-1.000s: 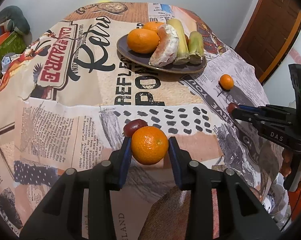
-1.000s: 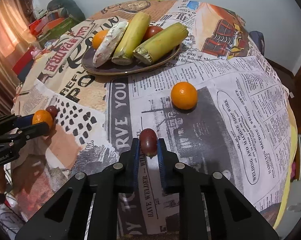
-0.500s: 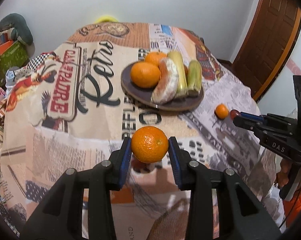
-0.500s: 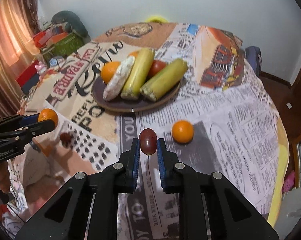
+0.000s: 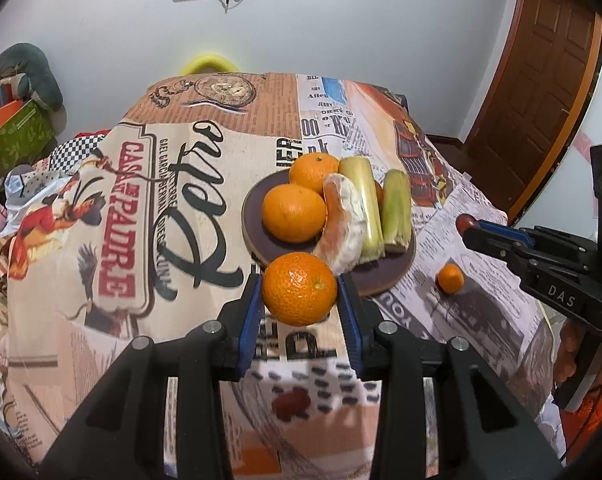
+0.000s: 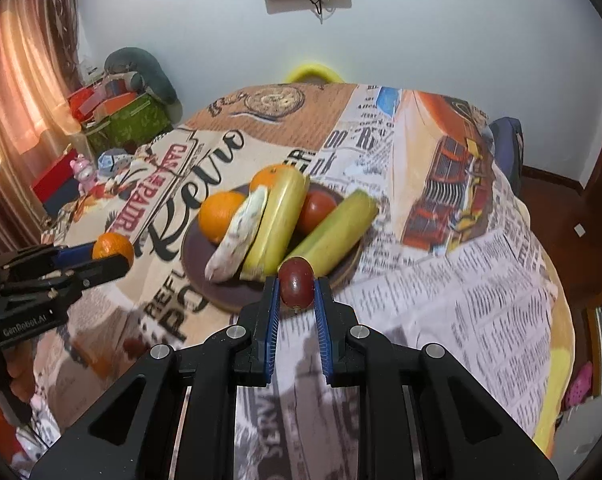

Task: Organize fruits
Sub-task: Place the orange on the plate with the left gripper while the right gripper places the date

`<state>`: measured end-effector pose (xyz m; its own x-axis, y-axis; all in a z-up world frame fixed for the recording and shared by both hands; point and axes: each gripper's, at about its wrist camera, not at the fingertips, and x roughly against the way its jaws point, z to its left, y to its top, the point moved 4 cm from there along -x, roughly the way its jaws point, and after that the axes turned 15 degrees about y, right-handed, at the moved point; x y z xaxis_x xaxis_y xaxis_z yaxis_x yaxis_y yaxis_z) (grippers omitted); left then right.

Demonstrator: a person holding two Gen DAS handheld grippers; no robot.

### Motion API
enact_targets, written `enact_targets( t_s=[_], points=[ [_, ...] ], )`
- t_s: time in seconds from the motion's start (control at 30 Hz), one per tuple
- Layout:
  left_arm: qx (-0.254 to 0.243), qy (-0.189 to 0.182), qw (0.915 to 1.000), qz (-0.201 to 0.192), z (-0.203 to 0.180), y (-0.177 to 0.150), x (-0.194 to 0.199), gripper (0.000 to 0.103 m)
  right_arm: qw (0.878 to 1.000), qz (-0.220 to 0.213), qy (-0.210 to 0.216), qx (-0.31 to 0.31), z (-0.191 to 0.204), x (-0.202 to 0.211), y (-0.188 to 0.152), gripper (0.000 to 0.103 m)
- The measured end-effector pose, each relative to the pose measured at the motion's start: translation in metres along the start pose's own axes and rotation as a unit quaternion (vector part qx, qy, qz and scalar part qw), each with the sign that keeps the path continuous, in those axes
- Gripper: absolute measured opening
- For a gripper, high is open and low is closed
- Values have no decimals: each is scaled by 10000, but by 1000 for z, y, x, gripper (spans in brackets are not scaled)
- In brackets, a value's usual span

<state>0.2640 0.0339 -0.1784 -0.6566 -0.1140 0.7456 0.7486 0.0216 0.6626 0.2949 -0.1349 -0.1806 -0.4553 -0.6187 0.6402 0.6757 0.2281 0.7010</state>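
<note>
A: While the left hand-held gripper [image 5: 300, 304] pinches the orange [image 5: 299, 288] by its sides, what could slip?

B: The orange is round and held only at two spots, in the air before the near rim of the plate [image 5: 253, 236]. A jolt could roll it out onto the tabletop [image 5: 101, 344].

A: And the right hand-held gripper [image 6: 297, 300]?

B: Pressed tight on a small dark red fruit [image 6: 296, 283], also above the plate's near rim. Squeeze harder and it may bruise or pop free.

A: Is the plate itself a risk?

B: I think so. Two oranges [image 5: 294, 212], a wrapped piece [image 5: 343, 228] and two green stalks [image 5: 363, 212] crowd it; a dropped fruit could bounce off. A small orange [image 5: 450, 278] sits loose near the tabletop's right edge, and a red fruit [image 5: 291, 402] near its front edge.
</note>
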Motion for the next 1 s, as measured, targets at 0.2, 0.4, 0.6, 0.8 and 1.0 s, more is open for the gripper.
enact_targets(
  t_s=[0.2, 0.4, 0.6, 0.8, 1.0],
  points=[
    [3, -52, 10000, 24, -3, 13, -19, 37, 10000, -78, 7, -8, -9, -13, 17, 16],
    [51, -84, 9999, 118, -3, 21, -42, 37, 10000, -54, -58, 44, -16, -33, 29, 16],
    [111, -137, 9995, 252, -4, 22, -63, 37, 10000, 83, -47, 29, -24, -53, 31, 16],
    [47, -140, 9994, 306, -7, 21, -74, 37, 9999, 163, 24, -26, -29, -65, 31, 16],
    [4, -111, 9993, 356, -10, 20, -80, 37, 9998, 188, 53, -27, -30, -72, 31, 16]
  ],
)
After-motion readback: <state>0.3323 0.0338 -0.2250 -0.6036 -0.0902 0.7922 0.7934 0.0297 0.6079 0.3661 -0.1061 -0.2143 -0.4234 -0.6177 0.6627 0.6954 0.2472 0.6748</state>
